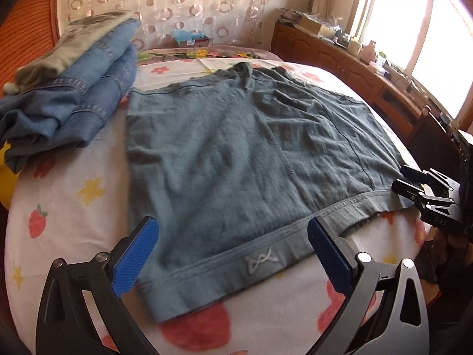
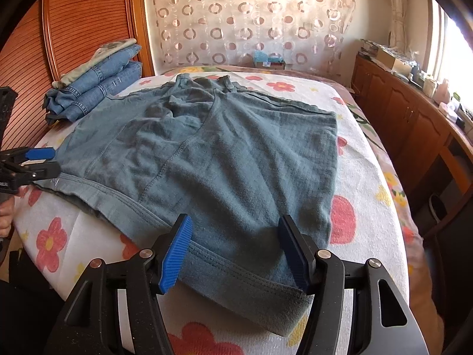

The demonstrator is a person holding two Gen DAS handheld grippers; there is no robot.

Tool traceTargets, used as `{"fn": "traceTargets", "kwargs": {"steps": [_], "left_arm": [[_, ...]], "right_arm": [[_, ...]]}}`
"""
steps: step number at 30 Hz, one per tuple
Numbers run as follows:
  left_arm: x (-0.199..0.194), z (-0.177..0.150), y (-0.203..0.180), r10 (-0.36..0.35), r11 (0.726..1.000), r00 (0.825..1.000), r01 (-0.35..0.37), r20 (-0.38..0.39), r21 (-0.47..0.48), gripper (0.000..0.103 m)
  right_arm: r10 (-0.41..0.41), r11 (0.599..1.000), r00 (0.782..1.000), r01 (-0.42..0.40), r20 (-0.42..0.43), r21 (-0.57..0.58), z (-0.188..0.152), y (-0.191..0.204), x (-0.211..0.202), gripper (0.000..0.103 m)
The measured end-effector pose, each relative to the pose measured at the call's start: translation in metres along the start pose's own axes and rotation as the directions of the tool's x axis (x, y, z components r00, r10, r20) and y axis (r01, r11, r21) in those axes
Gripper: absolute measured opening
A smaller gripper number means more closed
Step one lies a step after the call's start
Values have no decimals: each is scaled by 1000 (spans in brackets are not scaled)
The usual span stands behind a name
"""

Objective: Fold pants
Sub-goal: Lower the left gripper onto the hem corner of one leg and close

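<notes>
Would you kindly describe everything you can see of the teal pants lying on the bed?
The teal pants are soft, wrinkled knit fabric, spread flat on the floral bedspread. The ribbed waistband faces the cameras and carries a small white drawstring bow. Stitched seams curve across the panels, and the far end is bunched. Folded jeans lie at its far left corner. The left gripper and right gripper are both open, straddling the waistband near opposite corners.
</notes>
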State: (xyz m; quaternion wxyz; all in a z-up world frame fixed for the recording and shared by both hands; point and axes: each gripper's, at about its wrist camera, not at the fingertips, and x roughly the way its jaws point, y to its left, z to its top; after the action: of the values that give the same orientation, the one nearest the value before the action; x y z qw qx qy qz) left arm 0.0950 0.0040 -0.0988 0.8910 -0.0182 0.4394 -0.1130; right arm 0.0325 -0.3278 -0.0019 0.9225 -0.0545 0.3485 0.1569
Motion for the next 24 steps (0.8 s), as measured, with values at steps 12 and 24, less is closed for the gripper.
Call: {"fn": "traceTargets", "kwargs": {"steps": [12, 24], "left_arm": [[-25, -38, 38, 48, 996, 999, -46, 24, -74, 69], [-25, -41, 33, 40, 998, 998, -38, 47, -52, 31]], "right_arm": [[0, 1000, 1000, 0, 18, 1, -8, 5, -4, 65], [13, 1000, 1000, -13, 13, -9, -7, 4, -1, 67]]}}
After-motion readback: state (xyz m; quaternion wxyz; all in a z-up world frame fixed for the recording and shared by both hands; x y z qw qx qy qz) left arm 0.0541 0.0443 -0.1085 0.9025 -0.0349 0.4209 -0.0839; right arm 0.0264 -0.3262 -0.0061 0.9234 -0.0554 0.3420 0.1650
